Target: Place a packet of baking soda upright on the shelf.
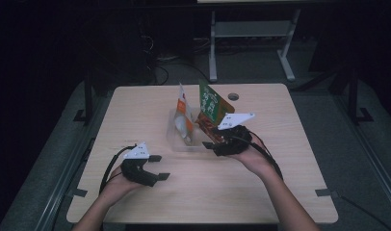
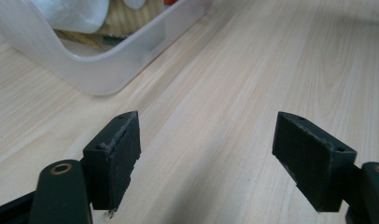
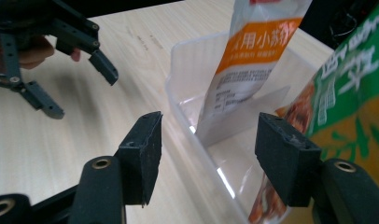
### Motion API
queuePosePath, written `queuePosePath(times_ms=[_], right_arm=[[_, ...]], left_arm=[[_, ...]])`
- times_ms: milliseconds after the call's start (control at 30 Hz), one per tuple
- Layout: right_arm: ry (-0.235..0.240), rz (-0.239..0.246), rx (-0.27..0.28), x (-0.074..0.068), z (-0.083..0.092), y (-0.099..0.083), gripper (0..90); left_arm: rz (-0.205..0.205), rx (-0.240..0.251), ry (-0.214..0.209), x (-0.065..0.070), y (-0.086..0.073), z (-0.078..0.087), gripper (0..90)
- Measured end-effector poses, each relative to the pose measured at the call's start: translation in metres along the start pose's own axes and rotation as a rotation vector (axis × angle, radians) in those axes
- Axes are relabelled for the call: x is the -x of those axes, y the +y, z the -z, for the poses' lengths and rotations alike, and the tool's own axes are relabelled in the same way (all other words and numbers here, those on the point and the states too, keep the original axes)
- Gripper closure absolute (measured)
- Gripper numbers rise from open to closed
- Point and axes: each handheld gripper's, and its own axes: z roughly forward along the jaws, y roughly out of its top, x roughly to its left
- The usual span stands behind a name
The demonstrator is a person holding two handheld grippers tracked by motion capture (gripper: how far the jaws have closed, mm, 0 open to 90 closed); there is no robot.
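right gripper [image 1: 209,144] positioned at the near right edge of the clear plastic bin [image 3: 187,116], jaws parted with nothing pressed between the pads; bin wall and the lower corner of the green snack bag [image 3: 351,93] sit in the gap, not clamped. judged as a release or a fresh approach: bag leans against the bin's right side, so support comes from the bin, not the tool. in the high view the green snack bag [image 1: 210,103] stands tilted, top edge highest, base inside the bin [image 1: 176,144].

orange-and-white pouch [image 3: 253,60] upright in the same bin, just beside the green bag, propped on its lower edge against the far wall; also seen from above [image 1: 184,115]. upright stowing likely chosen to fit both packs side by side.

left gripper [image 1: 156,167] parked on the wooden table [image 1: 136,106], well apart from the bin's near left corner, jaws wide and empty; bare tabletop [image 2: 234,93] between the pads. appears idle, kept clear of the working hand. same tool visible at upper left of the right gripper view [image 3: 71,70].

hard to make out: bin floor contents in the left gripper view, blurred pale shapes behind the wall [image 2: 99,65]. green bag cut off at right and top. right hand [image 1: 254,156] covers part of the tool body. surroundings beyond the table too dark to read.
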Motion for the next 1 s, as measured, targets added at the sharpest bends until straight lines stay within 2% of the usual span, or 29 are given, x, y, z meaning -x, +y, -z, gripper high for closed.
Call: queuePosePath(times_ms=[100, 167, 333, 533, 800, 1000], right_arm=[[0.016, -0.019, 0.004, 0.0, 0.006, -0.011, 40.3], [0.027, -0.021, 0.006, 0.0, 0.011, -0.019, 40.0], [0.028, -0.018, 0.007, -0.002, 0.023, -0.037, 38.9], [0.042, -0.04, 0.005, -0.007, 0.036, -0.057, 36.6], [0.018, -0.057, 0.003, -0.012, 0.051, -0.082, 34.4], [0.002, -0.09, -0.003, -0.013, 0.061, -0.102, 32.8]], left_arm=[[0.007, -0.011, 0.001, 0.004, 0.0, 0.0, 20.6], [-0.014, -0.027, 0.008, 0.005, 0.0, 0.002, 19.8], [0.001, -0.019, 0.009, 0.009, -0.001, 0.002, 19.1], [-0.019, -0.027, 0.005, 0.013, -0.003, 0.004, 18.4], [-0.015, -0.053, -0.002, 0.022, -0.013, 0.008, 18.0], [-0.022, -0.076, -0.003, 0.027, -0.02, 0.009, 18.0]])
